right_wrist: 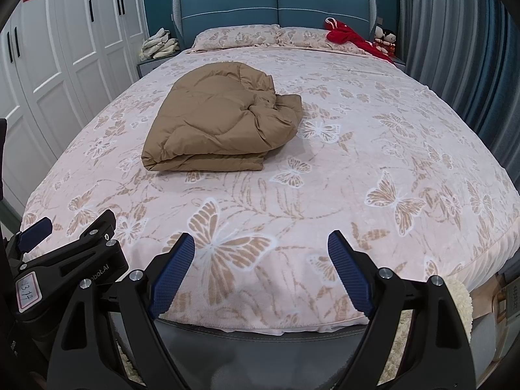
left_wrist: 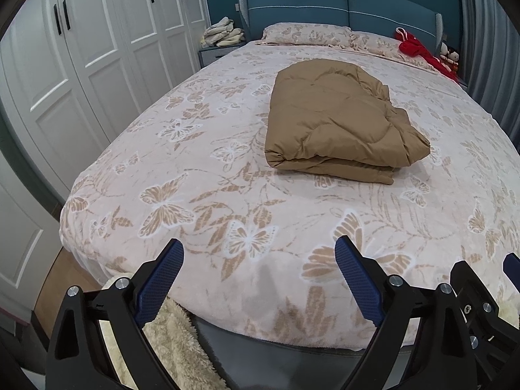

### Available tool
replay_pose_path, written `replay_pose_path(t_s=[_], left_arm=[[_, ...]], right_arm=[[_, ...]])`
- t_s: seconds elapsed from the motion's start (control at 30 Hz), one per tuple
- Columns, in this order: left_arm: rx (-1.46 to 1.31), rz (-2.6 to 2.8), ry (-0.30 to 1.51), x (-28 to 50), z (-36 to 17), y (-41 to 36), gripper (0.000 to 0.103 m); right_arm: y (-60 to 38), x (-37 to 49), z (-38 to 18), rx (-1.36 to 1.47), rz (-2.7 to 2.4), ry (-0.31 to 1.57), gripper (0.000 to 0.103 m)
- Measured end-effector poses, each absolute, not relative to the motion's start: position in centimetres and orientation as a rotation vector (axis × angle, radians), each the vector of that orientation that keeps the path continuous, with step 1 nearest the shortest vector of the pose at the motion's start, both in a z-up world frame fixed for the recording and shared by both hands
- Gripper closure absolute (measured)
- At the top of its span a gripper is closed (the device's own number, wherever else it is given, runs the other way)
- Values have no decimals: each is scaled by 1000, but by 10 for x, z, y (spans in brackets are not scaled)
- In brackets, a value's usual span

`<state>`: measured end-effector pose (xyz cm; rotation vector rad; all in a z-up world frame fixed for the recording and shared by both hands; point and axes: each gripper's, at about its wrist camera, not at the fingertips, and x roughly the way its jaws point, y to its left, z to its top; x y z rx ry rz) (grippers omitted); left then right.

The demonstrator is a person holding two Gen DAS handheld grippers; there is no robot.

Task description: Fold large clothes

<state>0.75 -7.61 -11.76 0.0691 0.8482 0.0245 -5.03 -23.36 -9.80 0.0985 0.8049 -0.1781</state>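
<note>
A tan quilted coat [left_wrist: 338, 120] lies folded in a thick bundle on the bed [left_wrist: 195, 169], with its folded edge toward me; it also shows in the right wrist view [right_wrist: 221, 120]. My left gripper [left_wrist: 260, 279] is open and empty above the foot of the bed, well short of the coat. My right gripper [right_wrist: 261, 273] is open and empty too, beside the left one at the foot edge. The right gripper's body shows at the left view's right edge [left_wrist: 481, 295], and the left gripper's body at the right view's left edge [right_wrist: 65, 253].
The bed [right_wrist: 406, 162] has a pink butterfly cover, pillows [right_wrist: 237, 35] and a blue headboard [right_wrist: 276, 3]. A red garment [right_wrist: 351, 39] lies at the far right by dolls. White wardrobes [left_wrist: 81, 65] stand left, grey curtains [right_wrist: 455, 48] right. A fluffy cream rug [left_wrist: 172, 347] lies below.
</note>
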Motion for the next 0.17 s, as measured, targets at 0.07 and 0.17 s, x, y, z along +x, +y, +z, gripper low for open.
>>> replay_pose_path(t_s=[0.07, 0.17], left_arm=[[70, 18, 851, 9, -118, -78, 19], [69, 8, 858, 14, -119, -79, 19]], right_arm=[[-235, -51, -99, 98, -181, 805, 22], [-239, -52, -100, 93, -190, 802, 22]])
